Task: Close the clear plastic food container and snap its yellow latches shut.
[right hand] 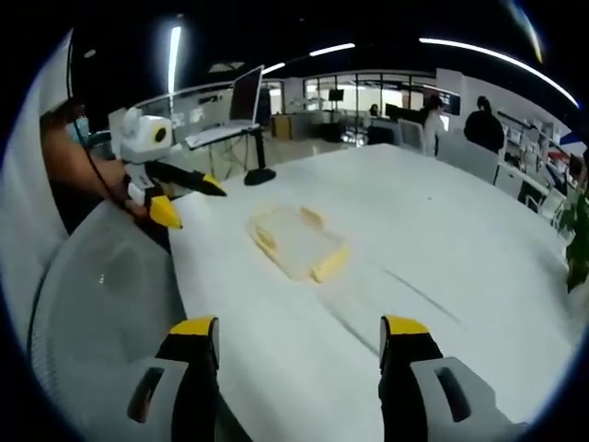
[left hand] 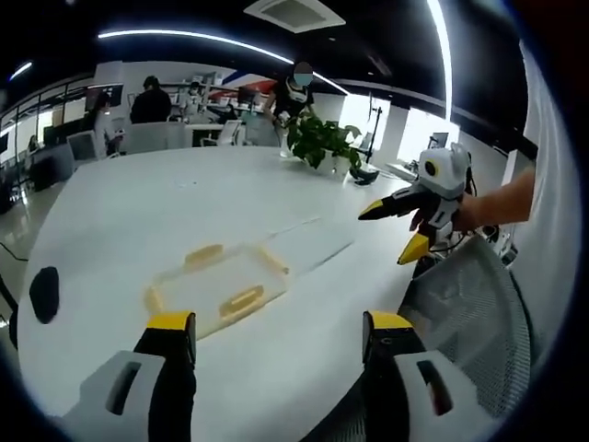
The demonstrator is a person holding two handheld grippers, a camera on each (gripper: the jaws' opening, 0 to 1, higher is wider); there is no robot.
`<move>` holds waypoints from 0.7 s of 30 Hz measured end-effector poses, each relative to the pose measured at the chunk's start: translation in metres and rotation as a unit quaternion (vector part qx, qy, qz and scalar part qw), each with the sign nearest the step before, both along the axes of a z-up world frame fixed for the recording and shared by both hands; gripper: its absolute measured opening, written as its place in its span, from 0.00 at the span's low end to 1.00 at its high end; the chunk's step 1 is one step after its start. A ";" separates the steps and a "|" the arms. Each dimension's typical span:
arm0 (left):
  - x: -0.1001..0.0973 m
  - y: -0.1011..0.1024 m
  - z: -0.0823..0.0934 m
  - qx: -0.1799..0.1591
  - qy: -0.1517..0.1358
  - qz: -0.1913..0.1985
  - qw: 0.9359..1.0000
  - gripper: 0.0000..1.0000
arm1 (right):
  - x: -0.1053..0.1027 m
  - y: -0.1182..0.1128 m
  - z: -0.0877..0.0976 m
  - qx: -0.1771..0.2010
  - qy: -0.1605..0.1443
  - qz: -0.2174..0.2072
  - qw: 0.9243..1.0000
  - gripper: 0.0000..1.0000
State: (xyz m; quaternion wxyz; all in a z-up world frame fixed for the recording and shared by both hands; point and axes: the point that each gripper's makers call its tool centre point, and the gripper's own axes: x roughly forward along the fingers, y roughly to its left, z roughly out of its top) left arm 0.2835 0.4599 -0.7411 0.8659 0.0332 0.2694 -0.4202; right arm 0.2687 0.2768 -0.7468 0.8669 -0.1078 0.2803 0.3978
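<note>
Two grippers, both empty, jaws spread wide. Left gripper [left hand: 276, 336] hovers above the near table edge; right gripper [right hand: 299, 341] likewise, well apart from the work.

Item: clear plastic food container [left hand: 221, 285], lying flat on the white table [left hand: 138, 212], out ahead of both tools. Yellow latches [left hand: 243, 299] line its sides; whether the lid is seated cannot be told from these views.

Also present: mesh chair back [left hand: 469, 313], potted plant [left hand: 322, 140], monitor on stand [right hand: 247, 97], people at far desks.

Handling note, as judgement: approach has not begun. Bring one tool down to steady the container body, press the lid level first, then push each latch over its rim squarely, one at a time, so the light box does not skid.
</note>
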 end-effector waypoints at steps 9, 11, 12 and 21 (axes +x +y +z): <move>0.004 -0.007 -0.014 0.016 0.009 -0.025 1.000 0.71 | 0.007 0.003 -0.009 -0.010 0.008 0.017 1.000 0.68; 0.004 -0.007 -0.015 0.023 0.007 -0.028 0.999 0.71 | 0.010 0.004 -0.009 -0.011 0.009 0.020 1.000 0.68; 0.006 -0.007 -0.016 0.023 0.008 -0.027 0.999 0.71 | 0.011 0.005 -0.010 -0.013 0.008 0.022 1.000 0.68; 0.020 -0.005 -0.016 0.025 0.006 -0.034 0.999 0.68 | 0.023 0.011 -0.010 -0.024 0.004 0.041 0.999 0.65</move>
